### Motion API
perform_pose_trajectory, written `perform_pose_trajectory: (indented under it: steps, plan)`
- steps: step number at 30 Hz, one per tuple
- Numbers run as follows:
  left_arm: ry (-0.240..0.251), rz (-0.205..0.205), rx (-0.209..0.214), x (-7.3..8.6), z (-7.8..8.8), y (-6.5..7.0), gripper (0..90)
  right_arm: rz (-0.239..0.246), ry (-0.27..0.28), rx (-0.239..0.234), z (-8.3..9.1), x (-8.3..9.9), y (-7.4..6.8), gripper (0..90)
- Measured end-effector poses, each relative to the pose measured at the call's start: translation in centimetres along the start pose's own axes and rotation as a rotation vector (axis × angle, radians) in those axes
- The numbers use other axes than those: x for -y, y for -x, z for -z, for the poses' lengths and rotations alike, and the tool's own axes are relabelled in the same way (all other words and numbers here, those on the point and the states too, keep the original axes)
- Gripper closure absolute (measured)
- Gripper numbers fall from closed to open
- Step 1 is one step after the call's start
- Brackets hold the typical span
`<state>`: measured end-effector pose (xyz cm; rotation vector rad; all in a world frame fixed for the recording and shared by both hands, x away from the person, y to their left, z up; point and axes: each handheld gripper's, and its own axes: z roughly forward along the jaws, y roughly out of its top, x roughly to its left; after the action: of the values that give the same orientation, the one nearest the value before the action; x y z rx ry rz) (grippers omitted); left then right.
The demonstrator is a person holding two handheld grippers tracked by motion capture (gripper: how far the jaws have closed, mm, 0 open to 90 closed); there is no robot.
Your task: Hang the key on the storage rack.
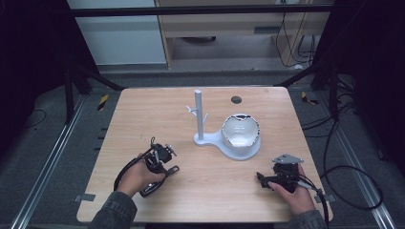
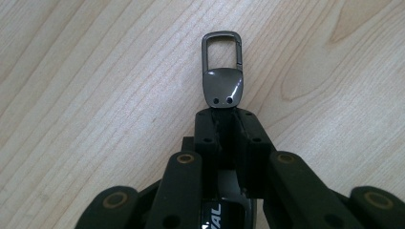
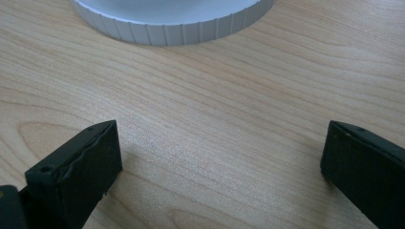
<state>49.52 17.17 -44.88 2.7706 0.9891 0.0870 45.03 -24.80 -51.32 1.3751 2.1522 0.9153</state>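
Gunmetal keyring clasp [image 2: 222, 71], glossy tab, rounded rectangular loop: your left gripper [image 2: 224, 113] clamps it. Your right gripper [image 3: 219, 157] stands wide over woodgrain table [image 3: 215, 95], ribbed stand base [image 3: 172, 24] ahead.

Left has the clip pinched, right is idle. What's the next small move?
Probably lift the clip toward the stand: the left gripper is shut on its end, its loop sticks out free, and the stand's pegs look bare. The right gripper rests open.
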Motion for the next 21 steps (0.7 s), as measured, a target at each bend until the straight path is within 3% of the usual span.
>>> perform_pose_trajectory:
  steps: [11, 21]
  plan:
    - [0.051, 0.014, -0.006, 1.2, 1.1, 0.0, 80.4, 0.000, 0.000, 0.000, 0.0, 0.0, 0.0, 0.5]
    - [0.133, 0.028, -0.029, 2.7, 2.9, 0.0, 80.5, 0.000, 0.000, 0.000, 0.0, 0.0, 0.0, 0.5]
